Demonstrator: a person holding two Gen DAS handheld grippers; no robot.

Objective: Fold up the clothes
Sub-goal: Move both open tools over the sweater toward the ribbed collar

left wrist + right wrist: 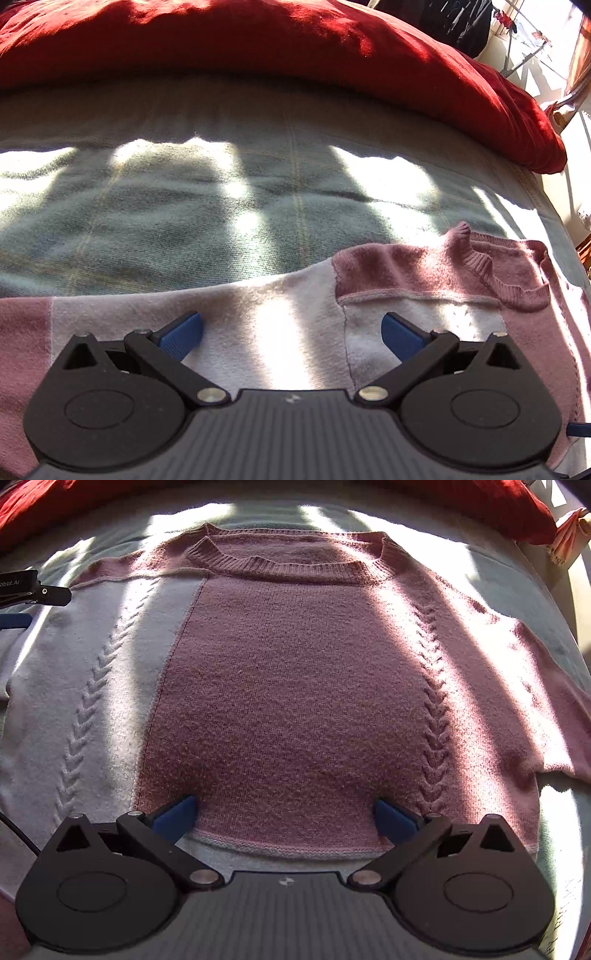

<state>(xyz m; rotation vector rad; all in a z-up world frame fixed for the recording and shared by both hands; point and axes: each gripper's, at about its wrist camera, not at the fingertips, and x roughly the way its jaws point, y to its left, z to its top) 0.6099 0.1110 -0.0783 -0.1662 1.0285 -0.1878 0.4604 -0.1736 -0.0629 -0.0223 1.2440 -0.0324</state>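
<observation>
Left wrist view, left to right: pink-and-white knit sweater (295,332) spread flat near the front edge of a pale green blanket (184,206), pink sleeve end at far left, white panel in the middle, ribbed collar (506,273) toward the right. Left gripper (291,332) just above the white shoulder area, blue fingertips (183,334) spread wide apart, nothing between them. Red bedcover (295,44) along the far edge of the blanket; dark hanging clothing (454,22) beyond it at upper right. Sunlight in bars across blanket and sweater.

Right wrist view, left to right: black part of the other tool (33,590) at the left margin over the white shoulder; white panel (74,686) with a raised braid line; central pink panel (288,686) below the ribbed collar (288,565); second braid line (436,716) right of centre; pink sleeve (546,701) extended toward the right edge of the blanket (554,812). Right gripper (284,812) over the bottom hem (280,847), blue fingertips (391,818) wide apart, empty. Red bedcover (480,502) along the far edge.
</observation>
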